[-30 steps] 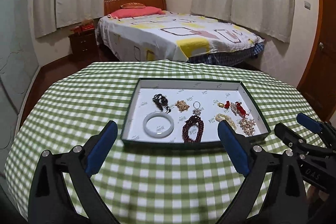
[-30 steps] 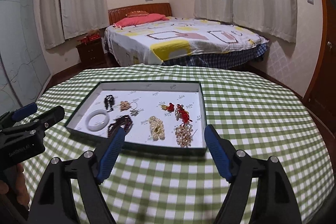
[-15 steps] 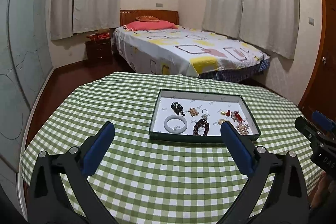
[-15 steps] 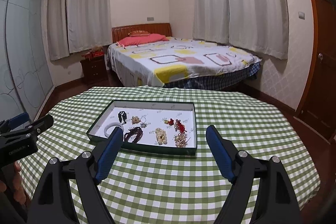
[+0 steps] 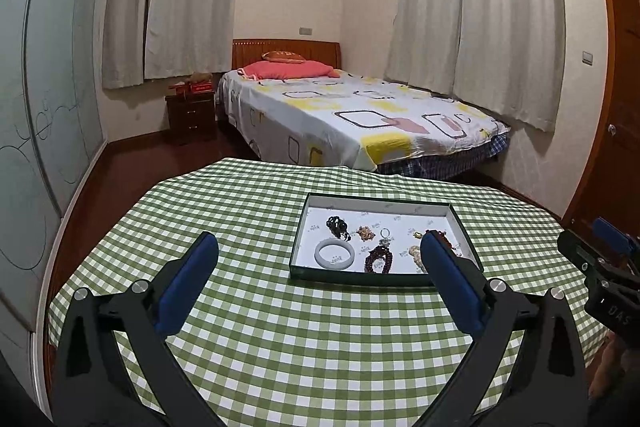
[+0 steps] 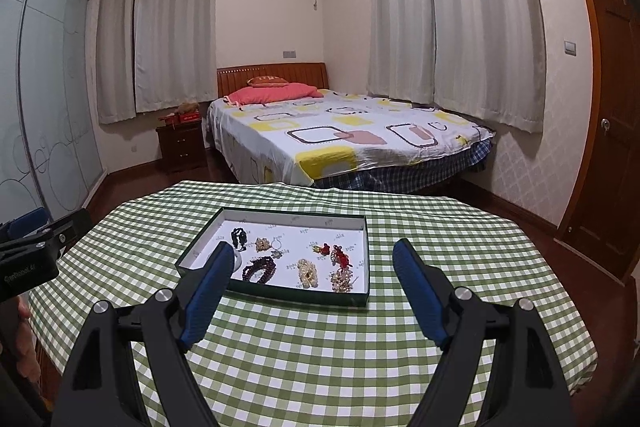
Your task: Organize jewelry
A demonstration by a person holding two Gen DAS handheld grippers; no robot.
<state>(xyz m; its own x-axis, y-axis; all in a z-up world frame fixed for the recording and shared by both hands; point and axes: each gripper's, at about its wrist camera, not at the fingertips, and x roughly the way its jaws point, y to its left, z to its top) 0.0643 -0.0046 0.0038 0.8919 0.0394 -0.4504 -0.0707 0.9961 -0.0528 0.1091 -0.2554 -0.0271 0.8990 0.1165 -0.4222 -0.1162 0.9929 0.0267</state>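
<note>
We hold both grippers, left (image 5: 318, 269) and right (image 6: 312, 269), high above the cloth (image 6: 320, 347) with fingers wide and empty, since every piece of jewelry (image 6: 306, 273) lies spread inside the tray (image 6: 280, 215). There's open table all round, and only the tray's low rim to clear.

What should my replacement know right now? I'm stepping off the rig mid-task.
Left gripper: open, empty, held above the green checked tablecloth.
Right gripper: open, empty, near the tray's front edge.
All jewelry lies in the shallow green-rimmed white tray: white jade bangle, dark red bead bracelet, black bead piece, cream pearl cluster, red ornaments.
Done: nothing is gripped.
Left: cannot tell what remains.
</note>
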